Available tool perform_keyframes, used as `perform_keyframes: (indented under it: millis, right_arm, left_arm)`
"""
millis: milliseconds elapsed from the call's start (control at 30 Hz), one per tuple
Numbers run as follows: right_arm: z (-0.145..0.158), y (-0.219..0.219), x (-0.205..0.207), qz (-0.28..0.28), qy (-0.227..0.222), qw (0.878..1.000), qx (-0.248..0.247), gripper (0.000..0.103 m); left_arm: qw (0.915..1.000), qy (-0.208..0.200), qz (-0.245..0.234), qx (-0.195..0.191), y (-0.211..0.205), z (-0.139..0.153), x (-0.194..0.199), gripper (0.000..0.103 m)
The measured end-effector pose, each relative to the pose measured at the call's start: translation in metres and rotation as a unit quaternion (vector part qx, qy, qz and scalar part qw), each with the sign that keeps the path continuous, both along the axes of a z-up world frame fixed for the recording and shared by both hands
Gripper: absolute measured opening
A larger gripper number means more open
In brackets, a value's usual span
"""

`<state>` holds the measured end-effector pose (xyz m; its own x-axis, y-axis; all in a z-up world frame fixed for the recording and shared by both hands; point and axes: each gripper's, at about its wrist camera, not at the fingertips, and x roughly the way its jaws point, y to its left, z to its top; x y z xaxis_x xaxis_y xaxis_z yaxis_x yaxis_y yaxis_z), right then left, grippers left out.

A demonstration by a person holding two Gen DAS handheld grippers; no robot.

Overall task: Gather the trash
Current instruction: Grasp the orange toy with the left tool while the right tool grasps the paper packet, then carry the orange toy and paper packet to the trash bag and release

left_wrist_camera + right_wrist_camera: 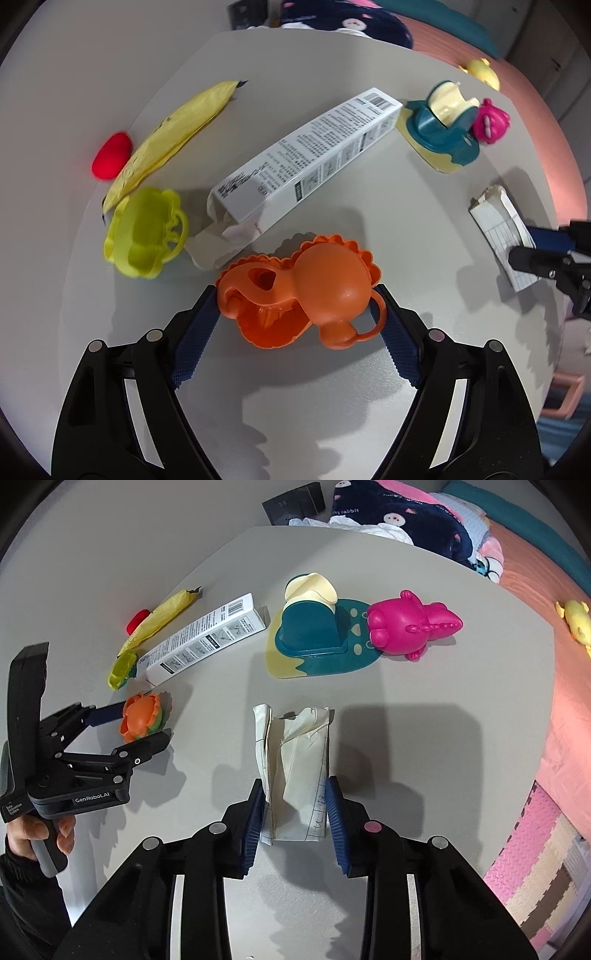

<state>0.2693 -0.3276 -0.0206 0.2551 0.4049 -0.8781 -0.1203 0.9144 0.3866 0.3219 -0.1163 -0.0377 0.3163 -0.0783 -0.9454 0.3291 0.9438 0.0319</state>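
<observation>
My left gripper (297, 301) is closed around an orange plastic toy mould (306, 291) on the grey table; both blue pads touch its sides. It also shows in the right wrist view (142, 716). My right gripper (295, 794) straddles a crumpled folded paper (295, 760), pads at its two sides. The paper also shows in the left wrist view (502, 236). A long white carton (306, 158) with an open torn end lies mid-table, and a yellow wrapper (173, 133) lies beyond it.
A yellow-green mould (144, 230) and a red piece (110, 155) lie at the left. A teal and cream toy (314, 631) and a pink toy (410, 624) stand at the back. The round table edge (546, 701) curves right, with a bed beyond.
</observation>
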Motion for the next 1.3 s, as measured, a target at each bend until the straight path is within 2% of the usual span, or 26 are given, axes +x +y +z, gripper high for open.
perform_keyframes:
  millis: [100,200,233,300,400,600,800,1067,1300]
  right_arm:
    - [0.001,-0.003,0.000,-0.005,0.000,1.000,0.012,0.029]
    - [0.010,-0.007,-0.002,-0.007,-0.003,0.999,0.031,0.010]
    - [0.012,-0.007,-0.003,-0.007,-0.005,0.999,0.031,0.008]
    - [0.016,-0.006,-0.005,-0.004,-0.009,1.000,0.019,0.007]
    - [0.016,-0.009,-0.008,-0.009,-0.002,0.999,0.034,0.007]
    - [0.033,-0.020,-0.018,-0.016,-0.018,0.999,0.048,0.007]
    - [0.049,-0.050,-0.031,-0.039,-0.034,0.997,0.050,0.007]
    - [0.058,-0.108,-0.054,-0.078,-0.046,0.994,0.056,0.007]
    - [0.053,-0.182,-0.081,-0.133,-0.048,0.988,0.060,0.007]
  left_arm:
    - [0.9999,0.000,0.012,-0.008,0.008,0.003,-0.004,0.080]
    - [0.9999,-0.007,0.006,-0.009,0.005,0.012,-0.015,0.080]
    - [0.9999,-0.012,0.004,-0.008,0.004,0.017,-0.018,0.080]
    - [0.9998,-0.018,0.005,-0.010,0.001,0.025,-0.023,0.080]
    - [0.9995,-0.021,0.007,-0.021,0.000,0.036,-0.028,0.080]
    - [0.9994,-0.029,-0.005,-0.020,-0.011,0.052,-0.040,0.080]
    - [0.9987,-0.039,-0.021,-0.025,-0.041,0.066,-0.048,0.080]
    - [0.9961,-0.046,-0.070,-0.027,-0.118,0.077,-0.066,0.080]
    - [0.9902,-0.041,-0.130,-0.027,-0.203,0.077,-0.084,0.080]
